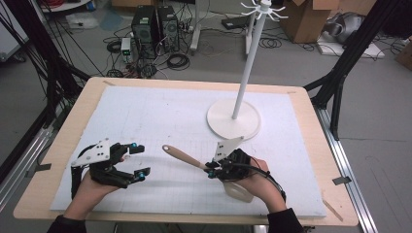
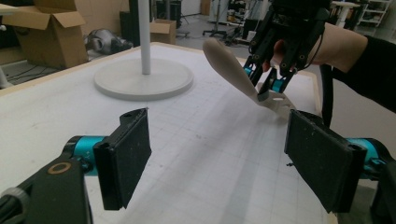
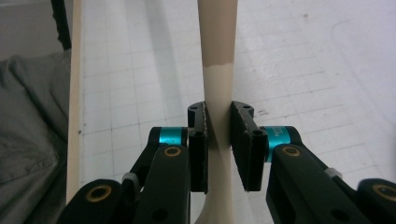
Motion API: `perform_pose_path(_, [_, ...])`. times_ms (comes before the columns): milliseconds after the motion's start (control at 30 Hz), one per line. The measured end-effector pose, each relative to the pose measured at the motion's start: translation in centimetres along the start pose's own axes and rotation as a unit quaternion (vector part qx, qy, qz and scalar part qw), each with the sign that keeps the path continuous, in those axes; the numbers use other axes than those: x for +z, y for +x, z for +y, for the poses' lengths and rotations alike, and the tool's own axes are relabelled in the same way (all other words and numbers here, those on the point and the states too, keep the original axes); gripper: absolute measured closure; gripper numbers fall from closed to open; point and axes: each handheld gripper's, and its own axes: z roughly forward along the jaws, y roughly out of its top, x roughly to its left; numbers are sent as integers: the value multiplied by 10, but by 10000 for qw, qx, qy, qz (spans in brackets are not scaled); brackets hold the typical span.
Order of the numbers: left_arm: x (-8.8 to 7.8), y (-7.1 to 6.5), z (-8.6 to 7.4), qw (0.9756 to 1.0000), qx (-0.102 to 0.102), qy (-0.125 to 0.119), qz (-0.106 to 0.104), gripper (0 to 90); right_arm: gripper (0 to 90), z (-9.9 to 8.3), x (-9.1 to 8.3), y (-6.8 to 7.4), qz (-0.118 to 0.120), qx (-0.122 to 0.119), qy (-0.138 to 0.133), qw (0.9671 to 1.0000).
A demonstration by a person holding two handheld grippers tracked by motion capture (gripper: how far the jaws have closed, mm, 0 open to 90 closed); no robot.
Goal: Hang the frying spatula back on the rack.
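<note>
Clearly, right tool [image 3: 218,140] clenches the spatula [image 1: 182,156]; left tool [image 2: 219,158] gapes wide; no readable writing.

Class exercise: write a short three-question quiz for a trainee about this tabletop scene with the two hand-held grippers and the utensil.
1. True or false: the left gripper is clamped on something.
2. What does the right gripper grip: A) the stand, B) the spatula, C) a cable?
3. Fill in: the spatula's free handle end points toward the ____ gripper.

Key: 1 false, its jaws stand open with nothing between them. 2 B, at the neck. 3 left.
</note>
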Motion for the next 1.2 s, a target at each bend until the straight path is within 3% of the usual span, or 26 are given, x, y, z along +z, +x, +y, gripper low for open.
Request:
perform_pose_path(133, [13, -9, 7, 10000, 13, 7, -49, 224, 776, -1, -8, 1, -142, 19, -204, 9997])
perform_pose_path(167, [19, -13, 11, 10000, 27, 15, 31, 224, 776, -1, -11, 2, -158, 32, -288, 9995])
perform_pose_path(300, [32, -19, 16, 9999, -59, -60, -72, 231, 776, 2, -16, 5, -255, -3, -413, 9988])
perform_pose_path(433, [40, -23, 21, 10000, -14, -58, -24, 232, 777, 5, -23, 7, -308, -42, -593, 9978])
perform_pose_path(600, [48, -28, 32, 9990, -199, -403, -57, 247, 777, 10, -33, 10, -396, -41, -822, 9958])
perform_pose_path(800, [58, -31, 43, 9985, -190, -514, 8, 257, 778, 13, -38, 13, -470, -78, -1080, 9930])
perform_pose_path(1000, [74, -41, 54, 9990, -5, -450, -57, 272, 778, 16, -42, 14, -533, -64, -1277, 9904])
perform_pose_path(1033, [80, -43, 57, 9991, 41, -412, 19, 275, 779, 17, -44, 14, -529, -68, -1368, 9892])
perform_pose_path(1200, [88, -46, 63, 9988, 29, -481, 38, 300, 779, 18, -46, 15, -508, -6, -1458, 9880])
